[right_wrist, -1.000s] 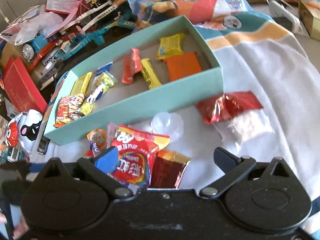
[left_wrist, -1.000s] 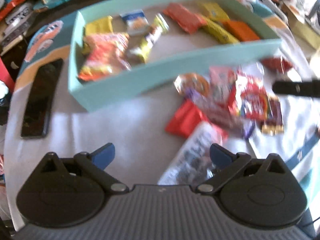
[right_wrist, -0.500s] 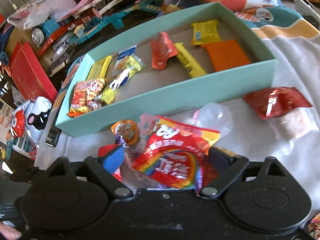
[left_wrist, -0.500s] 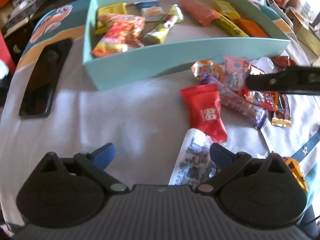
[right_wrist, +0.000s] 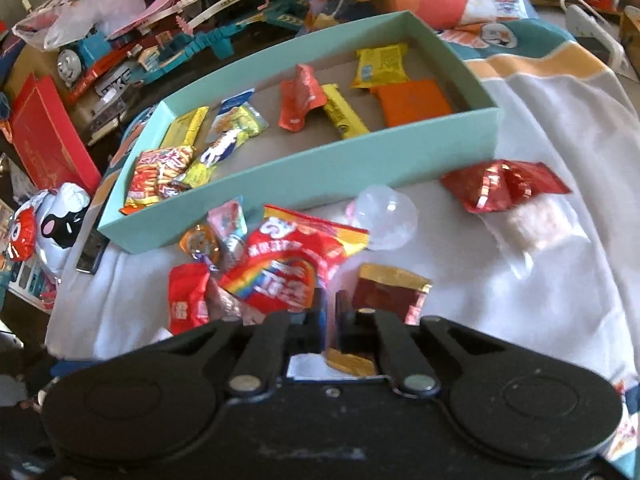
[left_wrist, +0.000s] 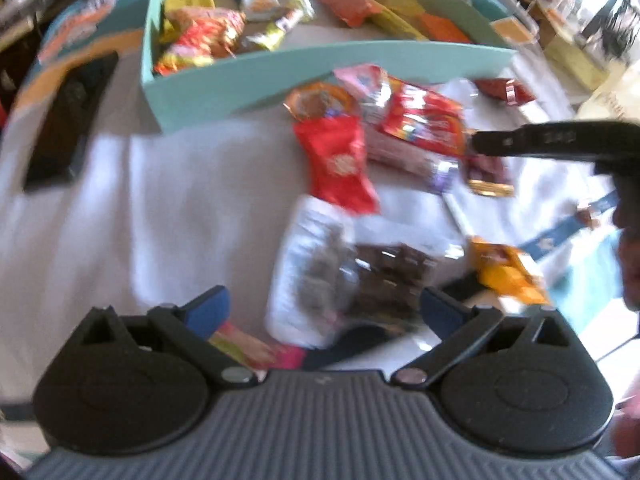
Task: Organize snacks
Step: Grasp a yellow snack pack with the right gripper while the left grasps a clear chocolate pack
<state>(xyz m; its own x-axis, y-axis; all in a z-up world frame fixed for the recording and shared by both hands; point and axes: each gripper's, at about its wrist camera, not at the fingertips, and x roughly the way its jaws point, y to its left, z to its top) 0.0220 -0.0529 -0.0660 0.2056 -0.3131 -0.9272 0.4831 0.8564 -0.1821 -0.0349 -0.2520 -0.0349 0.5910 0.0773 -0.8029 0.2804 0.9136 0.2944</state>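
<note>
The right gripper (right_wrist: 329, 312) sits low at the frame's bottom centre, its fingers clenched on the lower edge of the rainbow snack bag (right_wrist: 288, 268), which lies just below the teal box (right_wrist: 304, 168). The left gripper (left_wrist: 324, 312) hovers with fingers spread wide over a clear cookie packet (left_wrist: 344, 276) at lower centre. Only the right view shows the toy train (right_wrist: 72, 64) at upper left; only the left view shows the orange packet (left_wrist: 508, 272).

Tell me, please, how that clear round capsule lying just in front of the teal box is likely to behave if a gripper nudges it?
The clear round capsule looks like a smooth dome, so it would probably roll or skid rather than stay put. It seems hollow, hence likely light. The teal box wall right behind it might stop it.
</note>
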